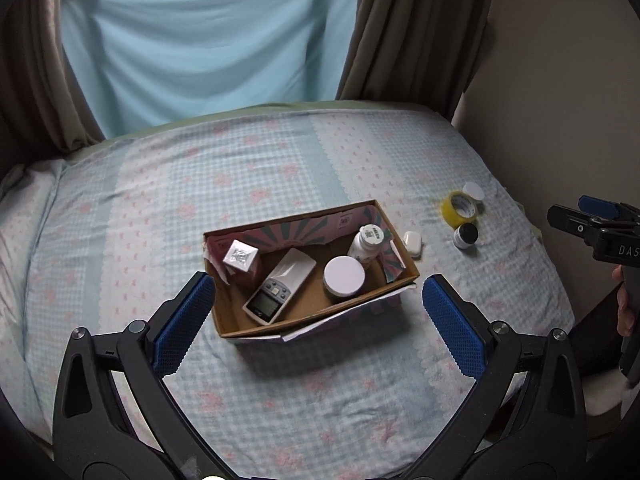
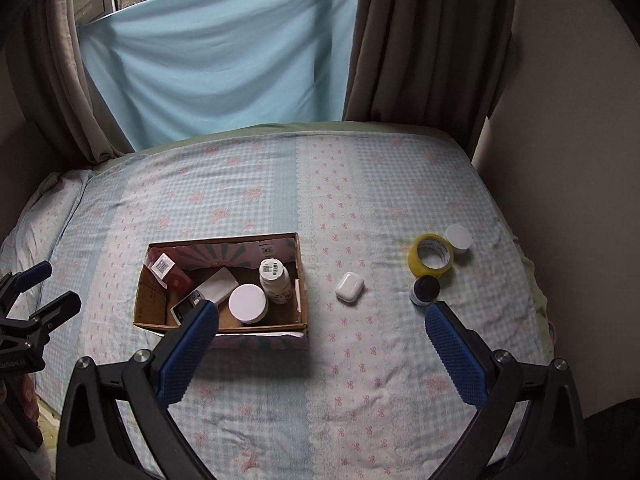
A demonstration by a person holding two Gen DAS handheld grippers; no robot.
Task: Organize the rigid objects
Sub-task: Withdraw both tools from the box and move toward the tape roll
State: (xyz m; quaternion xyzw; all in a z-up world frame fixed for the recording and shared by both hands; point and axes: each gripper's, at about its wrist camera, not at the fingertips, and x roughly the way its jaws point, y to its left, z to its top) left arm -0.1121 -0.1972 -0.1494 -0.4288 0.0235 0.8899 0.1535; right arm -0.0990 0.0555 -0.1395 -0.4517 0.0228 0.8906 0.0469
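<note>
An open cardboard box [image 1: 316, 322] [image 2: 224, 327] sits on the bed. It holds a red carton [image 1: 242, 262], a white handheld device with a screen [image 1: 280, 286], a white-lidded jar [image 1: 344, 278] [image 2: 248, 303] and a white bottle [image 1: 366, 244] [image 2: 275, 282]. To its right lie a white earbud case [image 2: 349, 286] [image 1: 413, 243], a yellow tape roll [image 2: 432, 255] [image 1: 460, 209], a small black-capped jar [image 2: 425, 290] [image 1: 465, 236] and a white-lidded jar [image 2: 459, 238] [image 1: 473, 192]. My left gripper [image 1: 318, 282] is open and empty, above the box. My right gripper [image 2: 322, 310] is open and empty, near the earbud case.
The bed [image 2: 360, 184] has a blue checked sheet with pink bows. A blue cloth and brown curtains [image 2: 420, 40] hang behind it. A wall [image 2: 560, 160] stands at the right. The other gripper shows at each view's edge: the right one [image 1: 596, 224], the left one [image 2: 28, 304].
</note>
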